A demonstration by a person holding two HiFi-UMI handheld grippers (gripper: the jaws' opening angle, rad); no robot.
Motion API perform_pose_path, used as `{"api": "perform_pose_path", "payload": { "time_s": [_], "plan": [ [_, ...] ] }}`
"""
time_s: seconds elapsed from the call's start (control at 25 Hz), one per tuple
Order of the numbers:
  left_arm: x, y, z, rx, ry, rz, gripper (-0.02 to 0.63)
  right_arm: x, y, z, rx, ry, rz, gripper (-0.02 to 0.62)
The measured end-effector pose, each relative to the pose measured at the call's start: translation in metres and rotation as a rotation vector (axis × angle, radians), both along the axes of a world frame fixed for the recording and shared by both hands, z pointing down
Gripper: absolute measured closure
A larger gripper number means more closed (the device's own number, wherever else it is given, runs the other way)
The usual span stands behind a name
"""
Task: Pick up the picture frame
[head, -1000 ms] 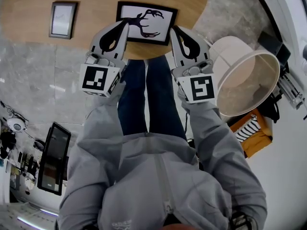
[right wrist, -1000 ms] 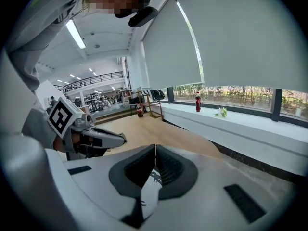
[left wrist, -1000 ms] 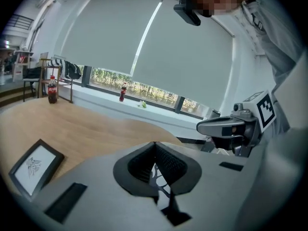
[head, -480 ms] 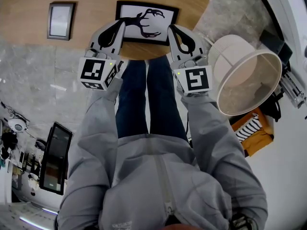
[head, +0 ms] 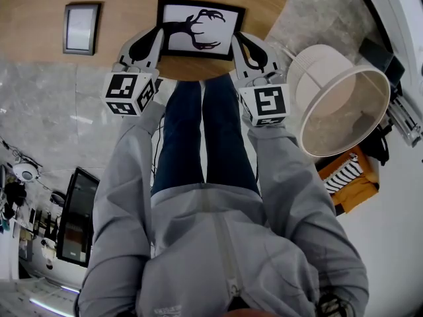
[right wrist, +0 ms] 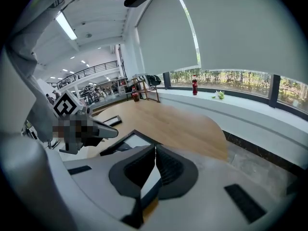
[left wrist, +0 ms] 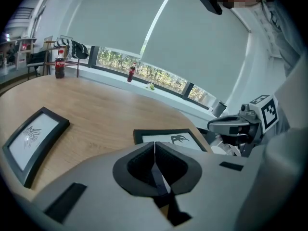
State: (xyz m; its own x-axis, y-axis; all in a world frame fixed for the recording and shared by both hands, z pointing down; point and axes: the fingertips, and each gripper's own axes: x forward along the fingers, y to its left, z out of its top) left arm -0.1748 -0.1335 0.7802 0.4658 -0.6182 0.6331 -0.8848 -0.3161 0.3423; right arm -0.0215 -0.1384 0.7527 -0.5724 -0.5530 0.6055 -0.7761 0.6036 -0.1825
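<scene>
The picture frame lies flat on the wooden desk at the top centre of the head view. Your left hand-held gripper sits at its left edge, your right hand-held gripper at its right; both are closed, gripping nothing. A smaller frame lies upper left.

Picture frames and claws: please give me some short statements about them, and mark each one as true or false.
1. A large frame and a small frame lie on the wooden table. True.
2. The left claw stands wide open. False: its jaws are together, with nothing between them.
3. The right claw is shut. True.
4. The small frame lies on the right claw's side. False: it lies on the left claw's side.
5. The large frame stands upright. False: it lies flat on the table.
</scene>
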Motion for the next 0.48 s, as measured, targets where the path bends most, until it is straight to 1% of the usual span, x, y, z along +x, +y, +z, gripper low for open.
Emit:
{"api": "perform_pose_path", "payload": {
  "time_s": [0.28,0.32,0.36,0.4,0.48],
  "plan": [
    [-0.005,-0.004,0.013,-0.040,-0.026,-0.001,0.578,0.002,0.000,0.008,-0.027,-0.012,0.010,0.563],
    [-0.005,-0.004,0.015,-0.047,-0.031,-0.001,0.544,0.003,0.001,0.009,-0.031,-0.014,0.013,0.563],
    [-0.004,-0.004,0.017,-0.056,-0.035,0.000,0.481,0.005,0.001,0.010,-0.034,-0.015,0.014,0.563],
    [-0.003,-0.004,0.019,-0.064,-0.038,0.002,0.459,0.007,0.001,0.011,-0.037,-0.014,0.016,0.563],
    [-0.002,-0.005,0.024,-0.077,-0.050,0.007,0.454,0.012,0.001,0.013,-0.040,-0.011,0.022,0.563]
  ]
}}
